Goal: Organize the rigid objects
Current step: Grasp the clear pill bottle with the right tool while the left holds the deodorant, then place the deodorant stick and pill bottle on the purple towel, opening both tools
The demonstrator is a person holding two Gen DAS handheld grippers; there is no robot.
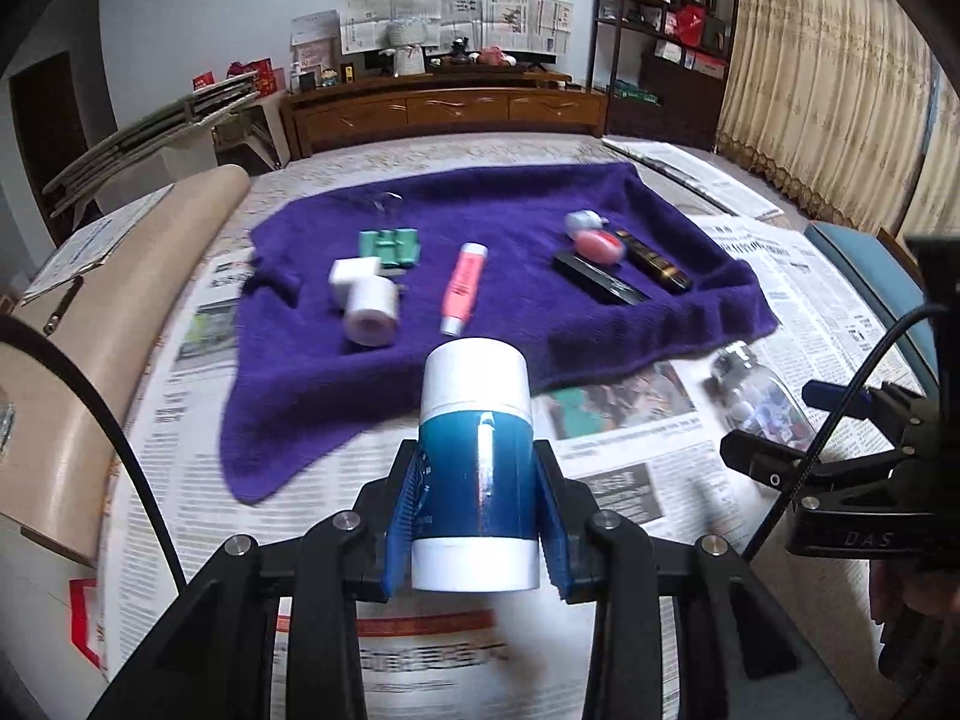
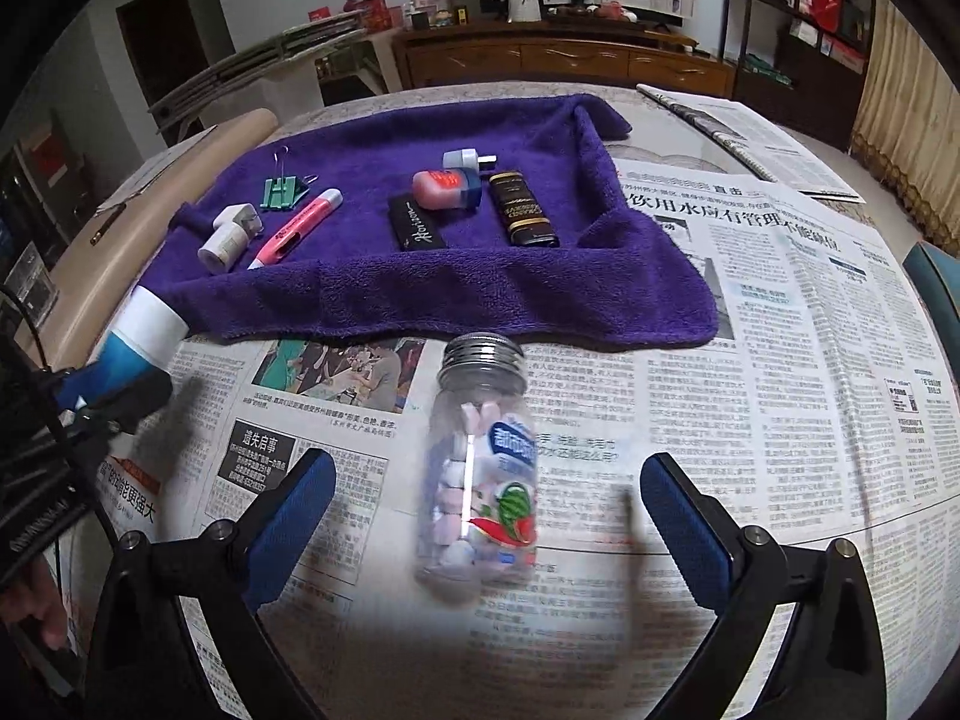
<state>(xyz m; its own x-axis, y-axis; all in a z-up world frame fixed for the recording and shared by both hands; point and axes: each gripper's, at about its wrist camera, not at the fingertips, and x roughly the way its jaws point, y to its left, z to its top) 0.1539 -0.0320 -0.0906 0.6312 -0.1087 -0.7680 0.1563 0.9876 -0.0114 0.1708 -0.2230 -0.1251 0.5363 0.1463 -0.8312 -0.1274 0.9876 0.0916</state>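
Seemingly lifted, canister (image 1: 477, 468) clamped in left tool (image 1: 477, 516)

A round table (image 2: 600, 90) with a pale patterned top carries spread newspaper sheets (image 2: 780, 312). On the sheets lie a rumpled purple terry towel (image 2: 480, 294) and a clear plastic candy bottle (image 2: 480, 468), on its side.

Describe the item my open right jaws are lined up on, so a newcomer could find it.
Start at the purple towel, then drop to the newspaper just in front of its near edge. Lying there is a clear plastic bottle, the only see-through item, with a ridged silver cap, watermelon label and pale candies inside.
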